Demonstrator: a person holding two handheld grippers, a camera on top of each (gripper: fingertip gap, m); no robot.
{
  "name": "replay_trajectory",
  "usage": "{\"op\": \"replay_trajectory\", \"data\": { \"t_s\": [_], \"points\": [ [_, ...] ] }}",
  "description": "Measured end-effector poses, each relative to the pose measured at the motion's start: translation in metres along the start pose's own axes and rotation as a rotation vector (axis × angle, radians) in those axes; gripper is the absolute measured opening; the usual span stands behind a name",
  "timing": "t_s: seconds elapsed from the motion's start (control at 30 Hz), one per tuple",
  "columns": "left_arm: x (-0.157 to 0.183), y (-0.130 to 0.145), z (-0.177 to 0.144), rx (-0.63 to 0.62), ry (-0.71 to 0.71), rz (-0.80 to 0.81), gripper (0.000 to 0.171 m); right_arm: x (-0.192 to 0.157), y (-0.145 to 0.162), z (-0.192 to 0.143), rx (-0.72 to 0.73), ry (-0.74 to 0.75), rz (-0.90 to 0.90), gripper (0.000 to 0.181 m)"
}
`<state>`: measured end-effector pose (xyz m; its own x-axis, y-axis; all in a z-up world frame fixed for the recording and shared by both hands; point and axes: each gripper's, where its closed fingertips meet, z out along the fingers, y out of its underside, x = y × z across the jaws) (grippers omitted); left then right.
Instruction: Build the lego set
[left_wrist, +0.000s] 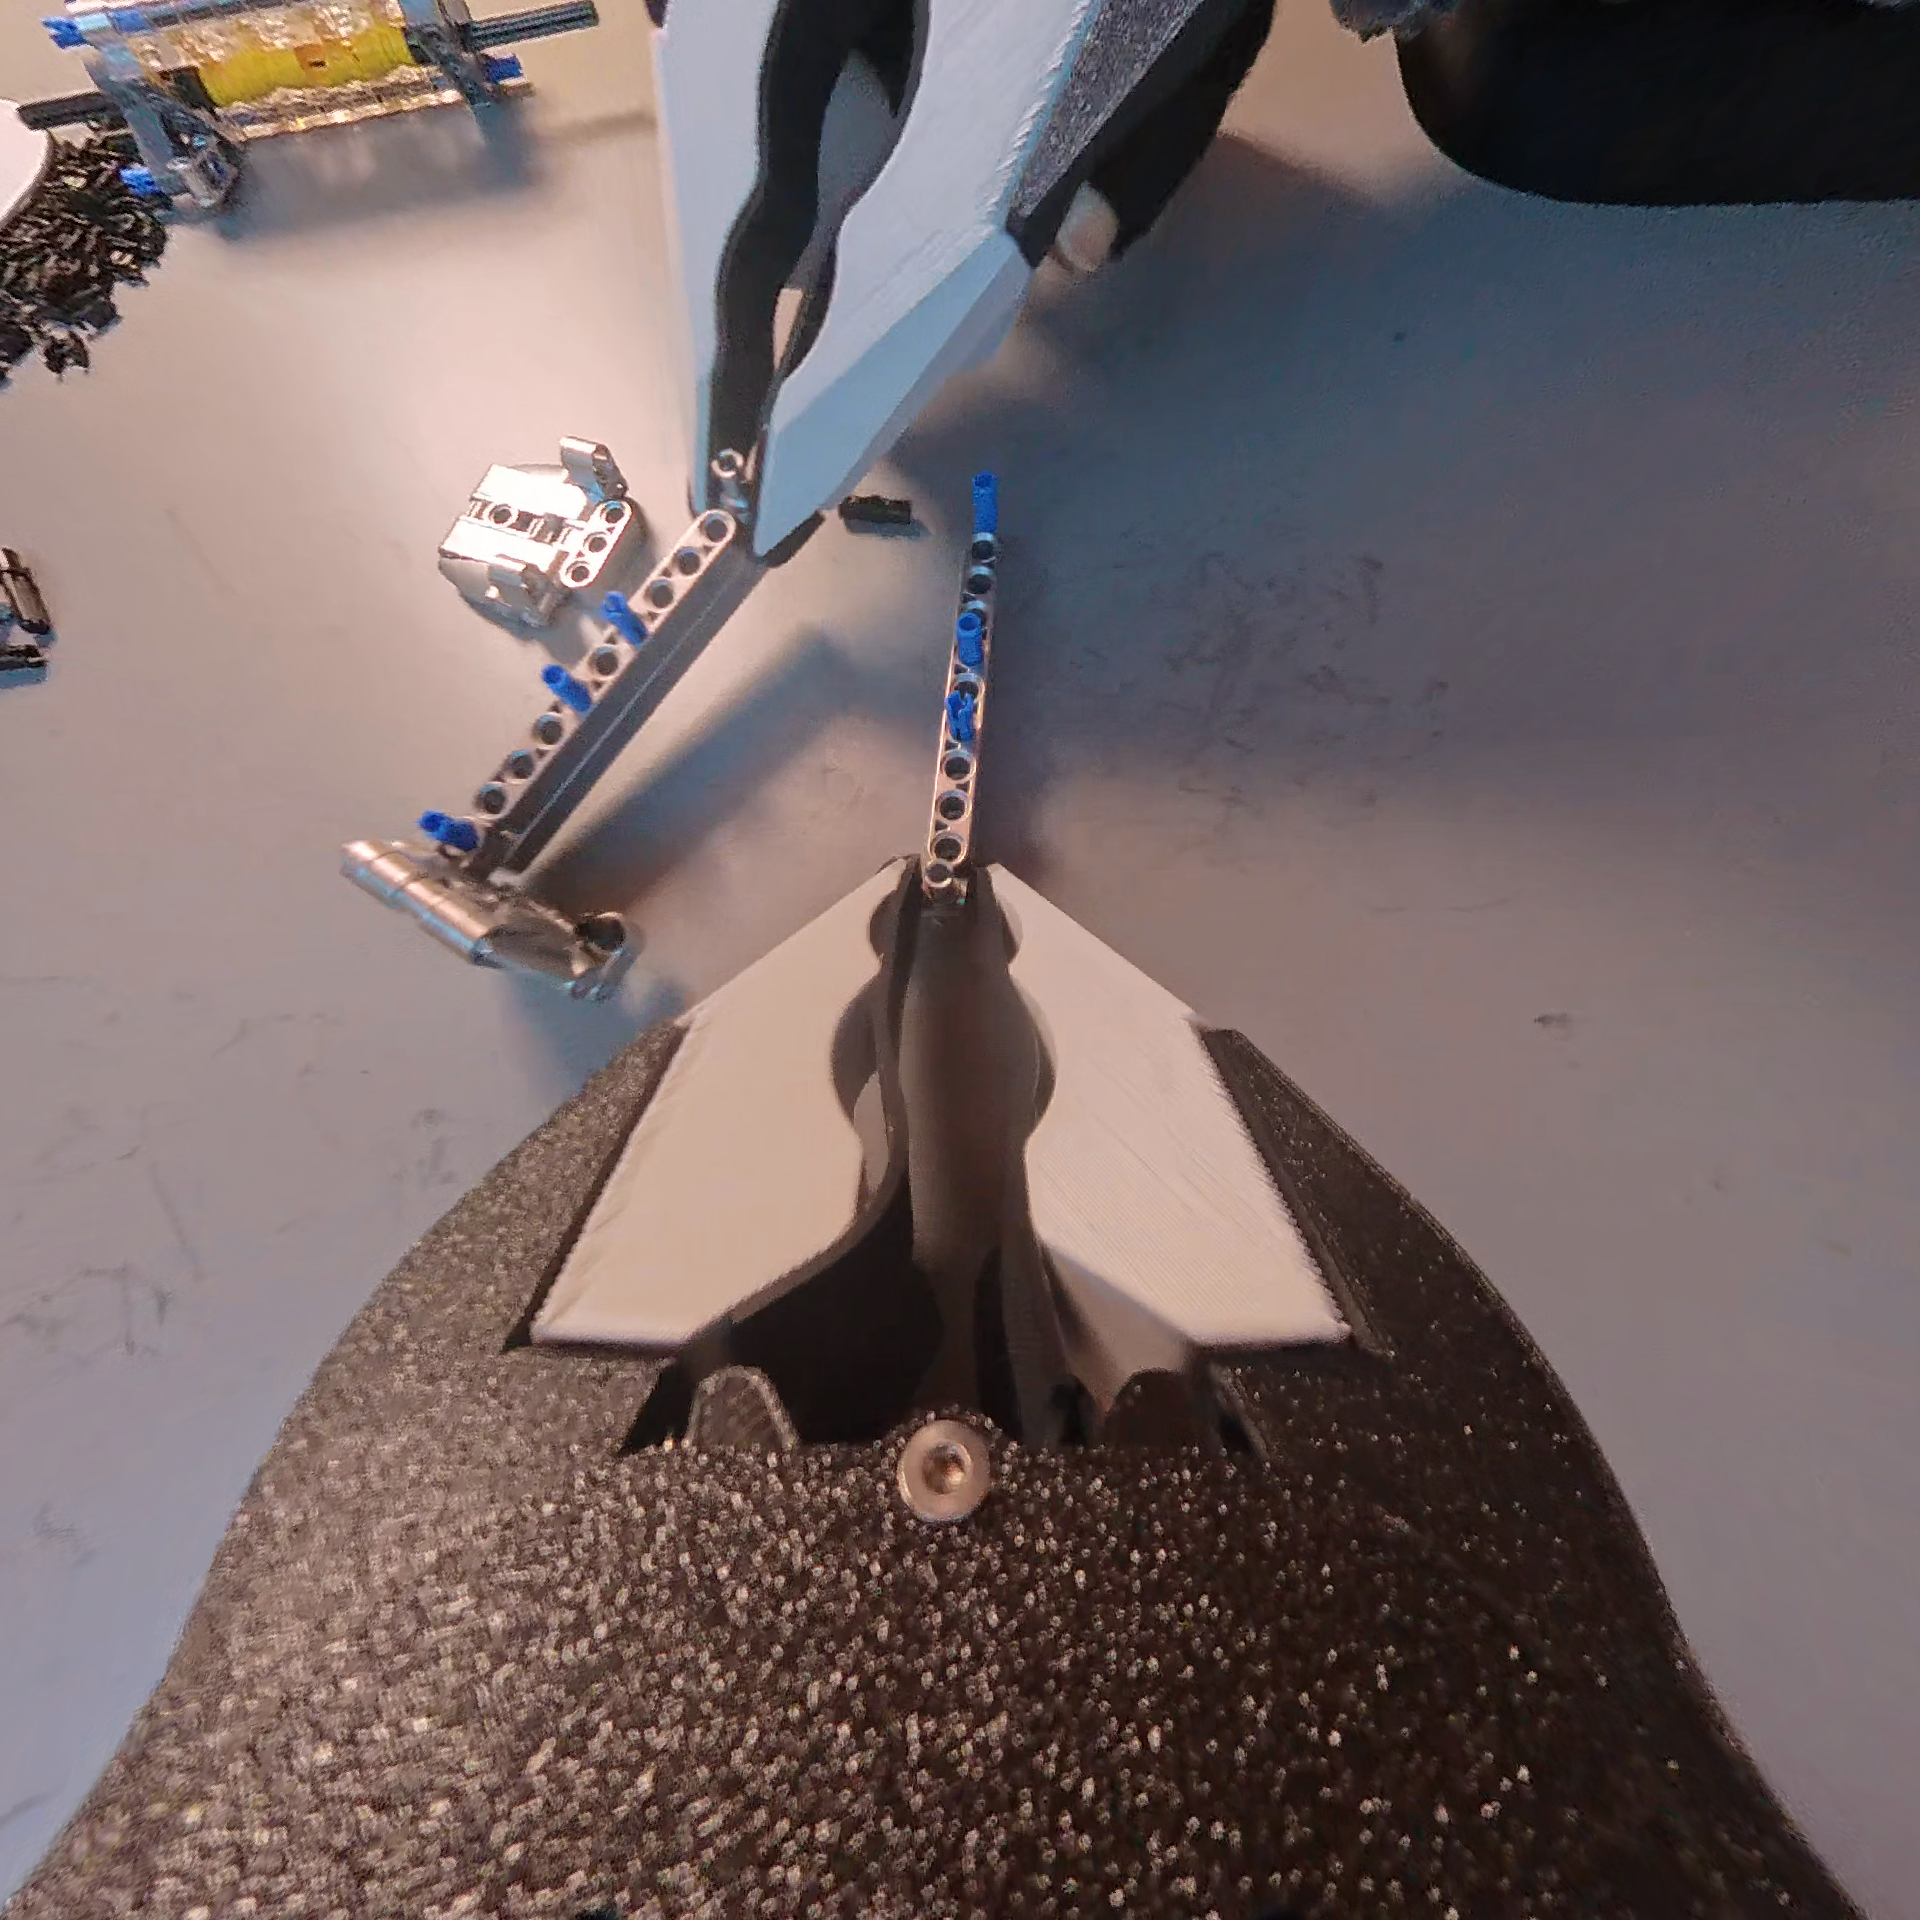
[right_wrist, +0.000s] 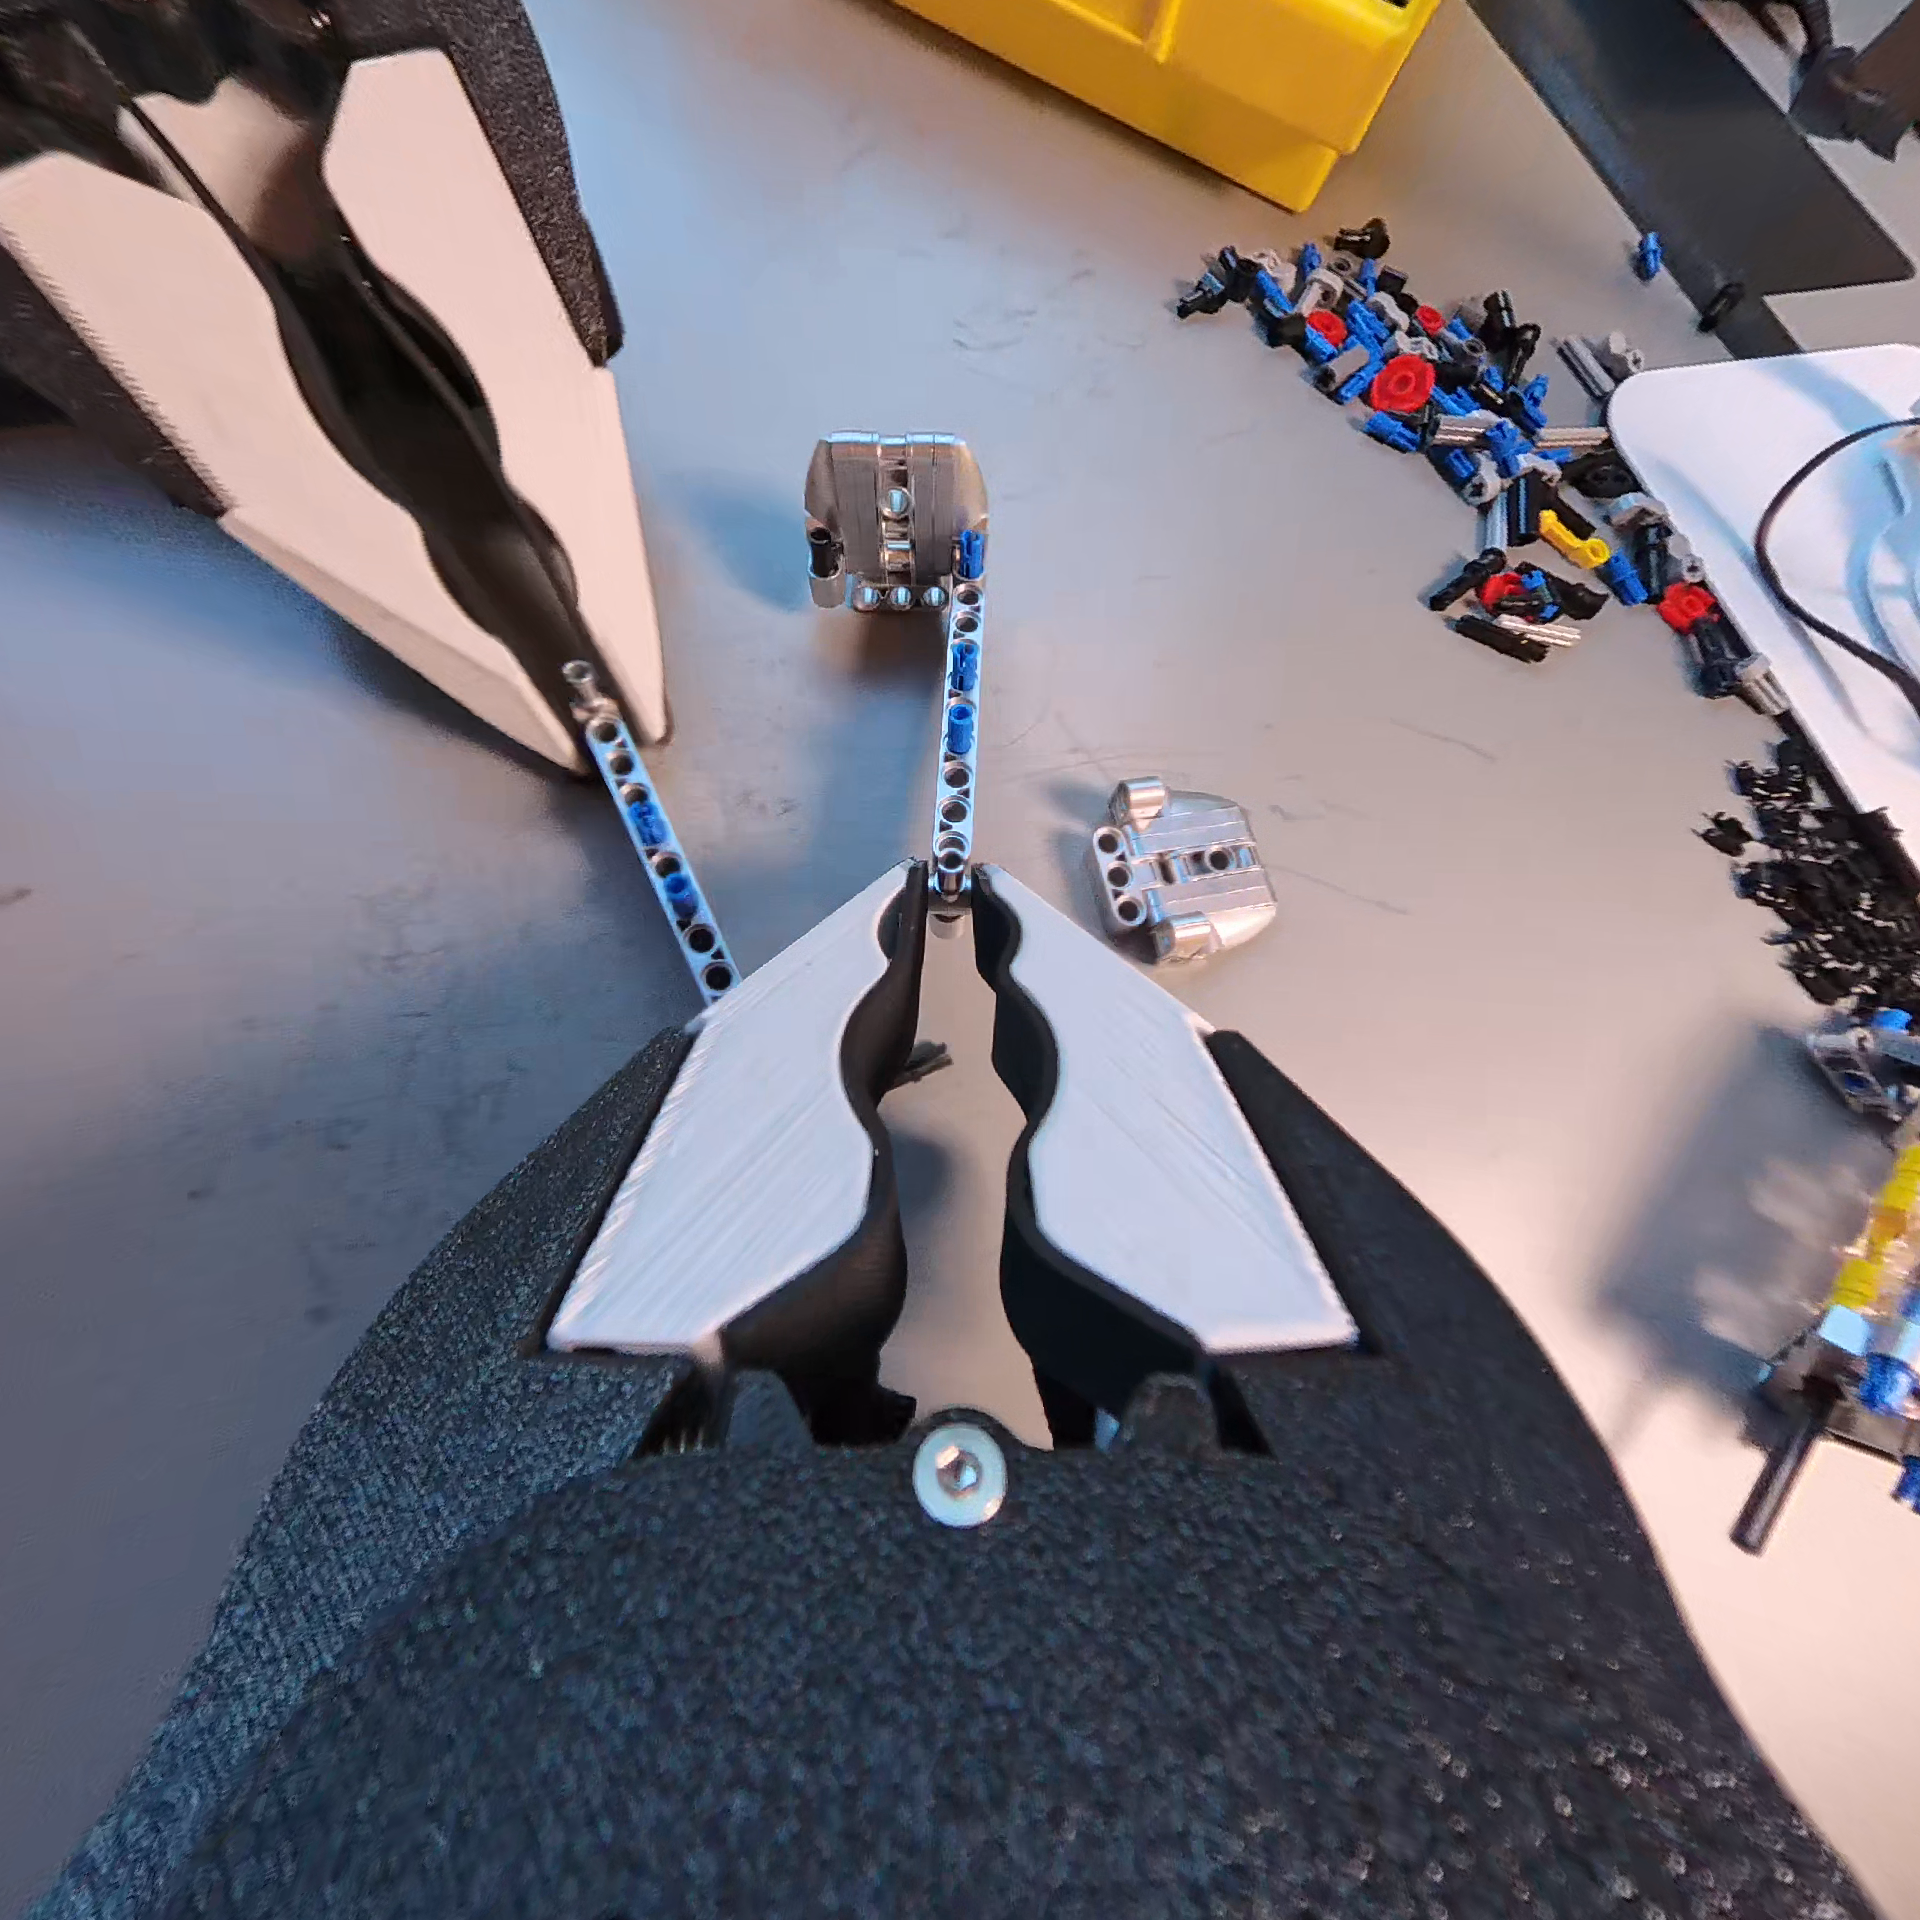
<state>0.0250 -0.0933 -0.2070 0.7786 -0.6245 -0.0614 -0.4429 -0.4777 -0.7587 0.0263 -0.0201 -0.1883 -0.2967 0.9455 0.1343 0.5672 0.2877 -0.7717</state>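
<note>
I am pinching the near end of a grey holed beam (left_wrist: 962, 717) in my left tongs (left_wrist: 948, 891), the fingers pressed onto it; it is carrying blue pins (left_wrist: 967, 630) and reaching away from me over the grey table (left_wrist: 1455, 831). In the right wrist view this same beam (right_wrist: 665, 862) is running from the left tongs (right_wrist: 594, 727) toward my right ones.

My right tongs (right_wrist: 948, 896) are squeezing the end of a second beam (right_wrist: 956, 727), also studded with blue pins. Its far end is joined to a silver panel block (right_wrist: 894, 520) resting on the table. From the left wrist view the right tongs (left_wrist: 750, 499) are coming down from above onto that second beam (left_wrist: 613, 675), with the block (left_wrist: 488, 920) at its lower end.

Just beside the right tongs a loose silver panel (right_wrist: 1179, 883) is lying flat, apart from both beams. A small black pin (left_wrist: 878, 509) is sitting near the tip of the first beam.

Farther off, a heap of blue, black and red small parts (right_wrist: 1475, 416) is spreading to my right, with a pile of black pins (right_wrist: 1829, 873) by a white plate (right_wrist: 1766, 499). A yellow bin (right_wrist: 1164, 73) is standing at the back, and a partly built yellow and grey model (left_wrist: 301, 73) is sitting at the far left.
</note>
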Motion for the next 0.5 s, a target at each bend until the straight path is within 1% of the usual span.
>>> {"op": "replay_trajectory", "data": {
  "t_s": [0.1,0.2,0.37,0.43,0.47,0.5],
  "points": [
    [-0.008,0.003,-0.010,0.023,-0.028,0.006,0.015,-0.003,0.001,-0.005,0.018,-0.039,0.019,0.006],
    [-0.026,0.004,-0.025,0.046,-0.092,-0.025,0.015,-0.007,-0.001,-0.013,0.051,-0.088,0.055,0.007],
    [-0.052,-0.005,-0.054,0.174,-0.141,-0.154,0.017,-0.007,-0.006,-0.024,0.114,-0.128,0.119,0.007],
    [-0.051,-0.010,-0.055,0.221,-0.107,-0.187,0.029,-0.013,-0.013,-0.026,0.147,-0.161,0.123,0.007],
    [-0.050,-0.011,-0.053,0.227,-0.085,-0.195,0.036,-0.015,-0.017,-0.026,0.163,-0.173,0.119,0.007],
    [-0.049,-0.009,-0.049,0.216,-0.069,-0.196,0.040,-0.017,-0.020,-0.026,0.173,-0.177,0.120,0.007]
  ]
}}
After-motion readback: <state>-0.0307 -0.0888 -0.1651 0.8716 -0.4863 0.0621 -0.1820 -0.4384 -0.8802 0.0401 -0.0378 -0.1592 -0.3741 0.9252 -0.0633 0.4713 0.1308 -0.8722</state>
